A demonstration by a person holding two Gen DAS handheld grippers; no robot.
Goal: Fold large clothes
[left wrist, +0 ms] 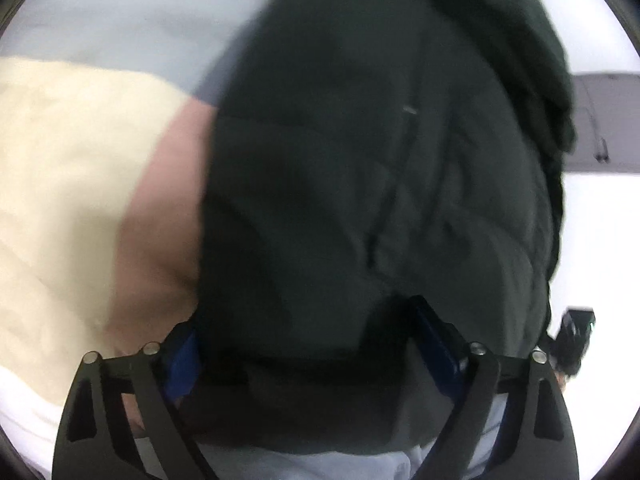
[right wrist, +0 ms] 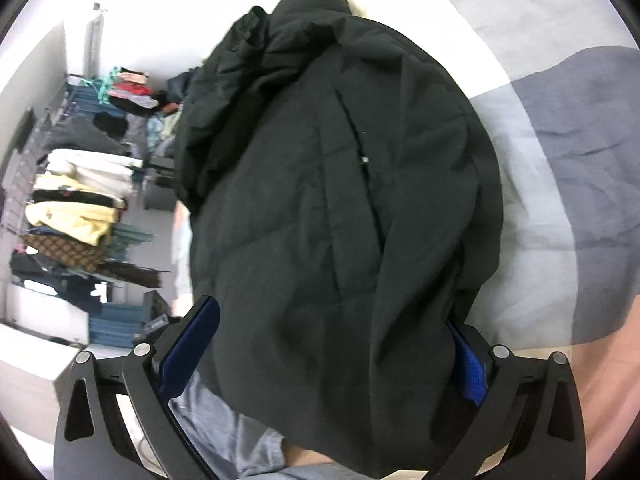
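Both grippers, left [left wrist: 308, 344] and right [right wrist: 332, 344], gape wide with the jacket [right wrist: 340, 200] bunched between; can't tell if pads bite. Risk: slippery bulk slides out onto the bed [right wrist: 560, 120].

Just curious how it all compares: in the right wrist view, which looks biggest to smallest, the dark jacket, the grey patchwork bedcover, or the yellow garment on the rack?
1. Dark jacket, though it is nearest the camera.
2. Grey patchwork bedcover.
3. Yellow garment, far off on the rack.
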